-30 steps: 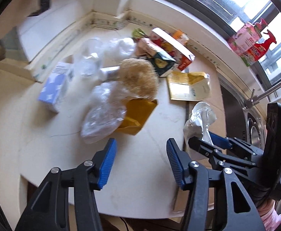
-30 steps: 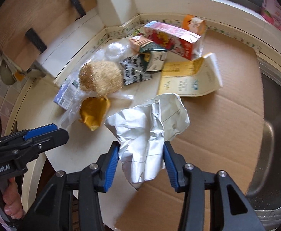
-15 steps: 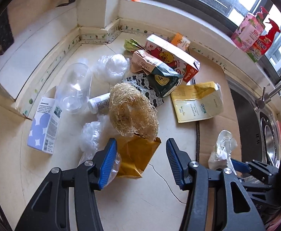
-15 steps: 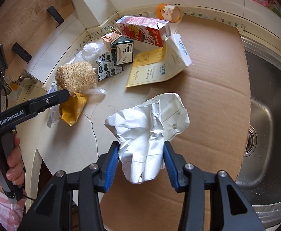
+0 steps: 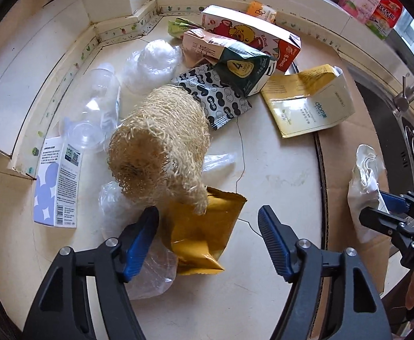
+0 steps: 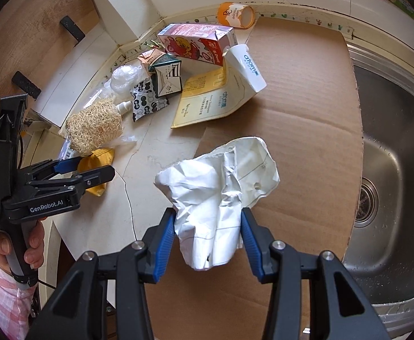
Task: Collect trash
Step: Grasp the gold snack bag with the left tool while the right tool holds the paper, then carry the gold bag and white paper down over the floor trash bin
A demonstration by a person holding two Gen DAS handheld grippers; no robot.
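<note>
Two claws over cream counter [image 5: 277,175] w/ cardboard [image 6: 306,107]: left claw [image 5: 208,238] opening above yellow pouch [image 5: 204,235], right claw [image 6: 208,240] clamps crumpled paper [image 6: 221,187].

a crumpled white paper bag [image 6: 221,189] is pinched between the right gripper's [image 6: 208,239] blue pads, held above brown cardboard. on the pale bench [image 5: 277,175] lie a yellow foil pouch [image 5: 204,235], flat under a straw-coloured loofah [image 5: 159,144], beside clear plastic wrap [image 5: 147,272], a blue-and-white carton [image 5: 57,187], a black-and-white snack packet [image 5: 215,99] and a red cartoon-duck carton [image 5: 252,36].
</note>
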